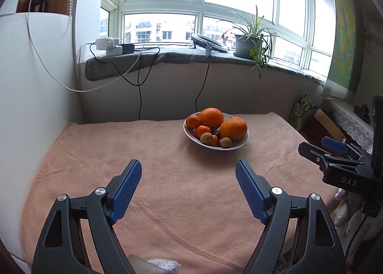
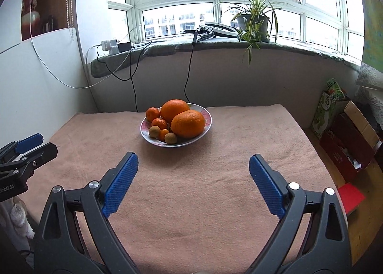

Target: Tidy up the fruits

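A white plate stands on the far middle of a table covered with a pink cloth. It holds two large oranges, small mandarins and small brown-green fruits. My left gripper is open and empty, above the cloth short of the plate. My right gripper is open and empty, likewise short of the plate. Each gripper shows at the edge of the other's view: the right one, the left one.
A windowsill behind the table carries a potted plant, a ring light, chargers and hanging cables. A white panel bounds the left. Cardboard boxes and a green bag stand right of the table.
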Available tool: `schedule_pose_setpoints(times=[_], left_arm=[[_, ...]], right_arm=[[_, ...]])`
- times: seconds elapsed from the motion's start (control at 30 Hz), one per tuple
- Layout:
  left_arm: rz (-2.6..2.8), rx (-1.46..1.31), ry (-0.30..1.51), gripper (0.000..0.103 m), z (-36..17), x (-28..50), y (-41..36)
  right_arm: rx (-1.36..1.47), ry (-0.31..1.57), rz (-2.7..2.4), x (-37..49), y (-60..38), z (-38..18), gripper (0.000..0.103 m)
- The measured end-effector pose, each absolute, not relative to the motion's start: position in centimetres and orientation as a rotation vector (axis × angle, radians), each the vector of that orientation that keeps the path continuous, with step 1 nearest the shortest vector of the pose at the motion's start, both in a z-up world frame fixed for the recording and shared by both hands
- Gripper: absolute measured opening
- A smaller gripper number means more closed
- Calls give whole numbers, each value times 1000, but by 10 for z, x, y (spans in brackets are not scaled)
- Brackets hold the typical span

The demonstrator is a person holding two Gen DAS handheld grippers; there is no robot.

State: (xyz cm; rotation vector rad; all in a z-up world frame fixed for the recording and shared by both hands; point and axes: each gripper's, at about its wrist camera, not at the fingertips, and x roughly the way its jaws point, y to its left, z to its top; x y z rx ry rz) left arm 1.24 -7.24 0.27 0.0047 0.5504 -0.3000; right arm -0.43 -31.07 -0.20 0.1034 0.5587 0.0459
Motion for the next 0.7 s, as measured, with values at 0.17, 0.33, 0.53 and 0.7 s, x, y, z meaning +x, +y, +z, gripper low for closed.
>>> schedule_pose_setpoints(times=[0.17, 0.33, 0.53, 0.7], left_arm=[[-295, 1, 556, 81, 3, 8, -72], [-294, 5, 561, 81, 1, 9, -75], [-296, 11, 567, 81, -1, 9, -77], [-298, 9, 567, 81, -1, 9, -76]], right_arm=[[104, 566, 44, -6, -311, -5, 96], [98, 566, 44, -6, -310, -5, 96], [107, 571, 48, -5, -310, -6, 96], [109, 571, 50, -4, -310, -6, 96]])
